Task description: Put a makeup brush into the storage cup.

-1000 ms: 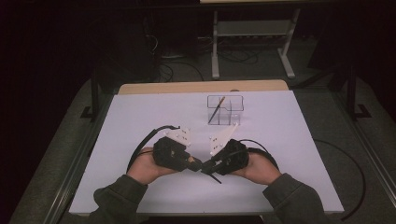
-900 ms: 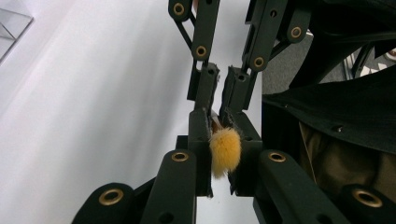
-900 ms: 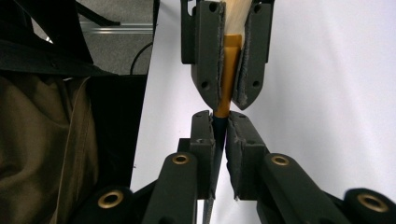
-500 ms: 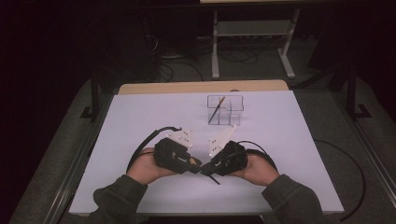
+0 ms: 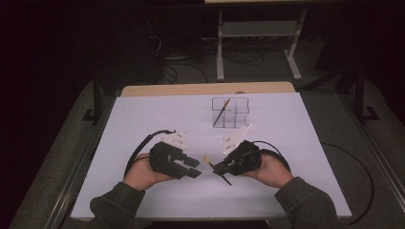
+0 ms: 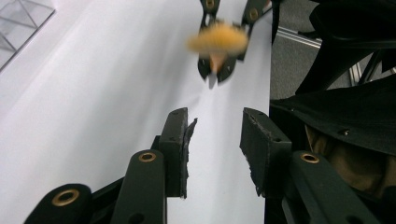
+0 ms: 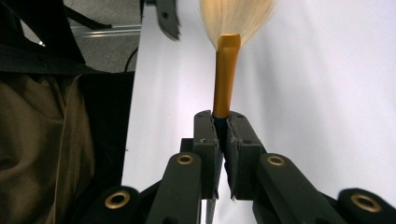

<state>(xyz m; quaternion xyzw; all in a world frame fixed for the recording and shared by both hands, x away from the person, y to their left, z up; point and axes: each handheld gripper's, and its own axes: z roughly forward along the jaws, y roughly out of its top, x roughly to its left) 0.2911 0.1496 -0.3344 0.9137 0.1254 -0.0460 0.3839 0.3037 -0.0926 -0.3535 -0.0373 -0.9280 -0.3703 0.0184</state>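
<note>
The right gripper (image 7: 223,135) is clenched on a brush (image 7: 227,70), with both jaws pressed against the lower part of its golden handle. From this grip the handle runs straight forward along the jaws, and the pale bristles (image 7: 236,16) spread out at the far end. In the high view the right gripper (image 5: 220,168) is held above the table (image 5: 143,114), and the brush (image 5: 208,161) points to the left, toward the left gripper (image 5: 193,168), with its dark tail end sticking out toward the near edge of the table. The left gripper is released: in its own view the jaws stand apart with only the white table between them, and the bristles (image 6: 217,39) show straight ahead, blurred. So the long axis of the brush lies nearly in line with the open jaws, and the left gripper is just beside the bristle end, not touching it. I judge that a handover, if it comes, needs the left jaws to close on the handle behind the bristles. Farther away, a clear organizer (image 5: 230,113) stands on the table with another dark brush (image 5: 221,111) leaning inside it. Nothing lies between the two grippers.
</note>
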